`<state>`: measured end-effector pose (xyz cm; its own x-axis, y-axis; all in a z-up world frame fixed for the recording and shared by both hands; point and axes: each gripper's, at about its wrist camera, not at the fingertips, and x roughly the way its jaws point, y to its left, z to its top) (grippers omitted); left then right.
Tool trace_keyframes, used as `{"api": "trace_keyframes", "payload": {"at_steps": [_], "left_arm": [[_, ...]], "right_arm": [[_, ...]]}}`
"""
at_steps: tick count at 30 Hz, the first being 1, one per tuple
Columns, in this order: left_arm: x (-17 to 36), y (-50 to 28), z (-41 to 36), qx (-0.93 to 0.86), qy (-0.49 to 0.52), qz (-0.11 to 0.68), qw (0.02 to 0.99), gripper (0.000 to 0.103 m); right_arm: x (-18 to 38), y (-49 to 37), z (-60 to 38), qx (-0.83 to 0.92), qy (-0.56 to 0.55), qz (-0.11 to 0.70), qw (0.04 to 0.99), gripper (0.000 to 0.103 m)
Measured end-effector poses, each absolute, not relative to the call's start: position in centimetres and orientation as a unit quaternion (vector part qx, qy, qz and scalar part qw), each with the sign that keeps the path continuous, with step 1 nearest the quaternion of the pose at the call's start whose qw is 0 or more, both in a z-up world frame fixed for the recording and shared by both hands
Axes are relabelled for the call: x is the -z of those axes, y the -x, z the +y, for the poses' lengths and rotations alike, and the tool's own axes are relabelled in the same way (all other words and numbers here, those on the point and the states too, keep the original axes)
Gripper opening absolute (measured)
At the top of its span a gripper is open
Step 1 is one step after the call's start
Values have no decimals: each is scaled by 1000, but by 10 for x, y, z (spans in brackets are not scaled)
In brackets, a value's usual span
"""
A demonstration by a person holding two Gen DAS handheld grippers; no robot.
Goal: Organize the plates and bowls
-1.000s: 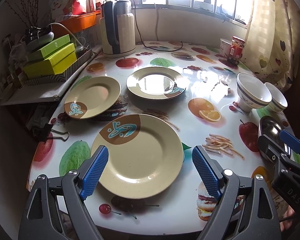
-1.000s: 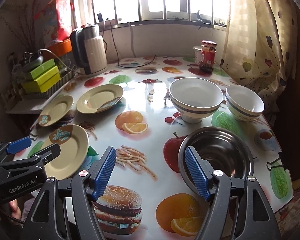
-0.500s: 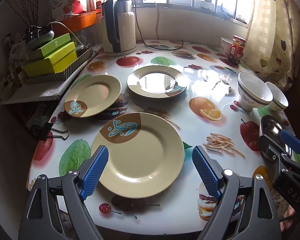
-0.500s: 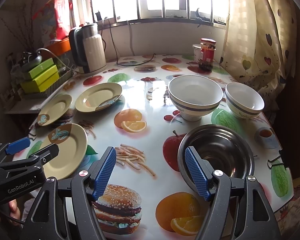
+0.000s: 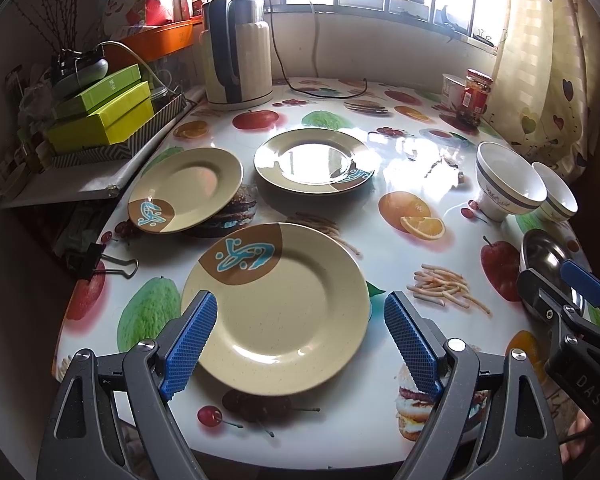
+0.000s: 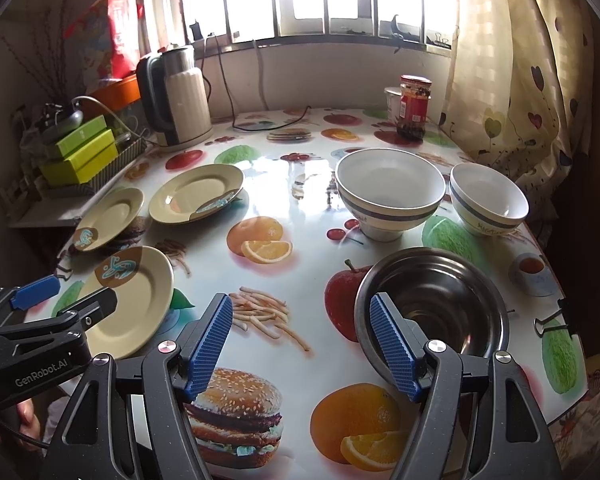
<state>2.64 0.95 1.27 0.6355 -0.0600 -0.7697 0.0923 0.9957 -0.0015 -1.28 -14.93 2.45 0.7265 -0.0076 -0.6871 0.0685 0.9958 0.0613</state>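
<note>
Hovering: left gripper [image 5: 300,334] is hanging over the near plate [image 5: 276,300], jaws spread wide past both rims, gripping nothing; likely lining up for a first pick.
Small plate [image 5: 186,190]: sitting left-behind the near plate, tilted, apart from it.
Far plate [image 5: 314,160]: lying straight behind the near plate, flat, unstacked.
Large white bowl [image 6: 390,190]: standing right of the near plate, well apart, upright.
Small white bowl [image 6: 488,198]: standing just right of the large one.
Steel bowl [image 6: 432,304]: sitting far right of the near plate; right gripper [image 6: 300,344] is straddling its left rim, jaws wide, empty.
Change: views are creeping slightly forward versus a second ago; dishes unmoved, jaw gaps the same.
</note>
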Motion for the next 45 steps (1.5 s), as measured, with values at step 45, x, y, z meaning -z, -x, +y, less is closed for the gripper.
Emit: {"api": "trace_keyframes", "payload": {"at_steps": [45], "left_arm": [[-10, -151, 78, 60, 55, 459, 884, 82]], "right_arm": [[-36, -106, -129, -8, -26, 396, 918, 76]]}}
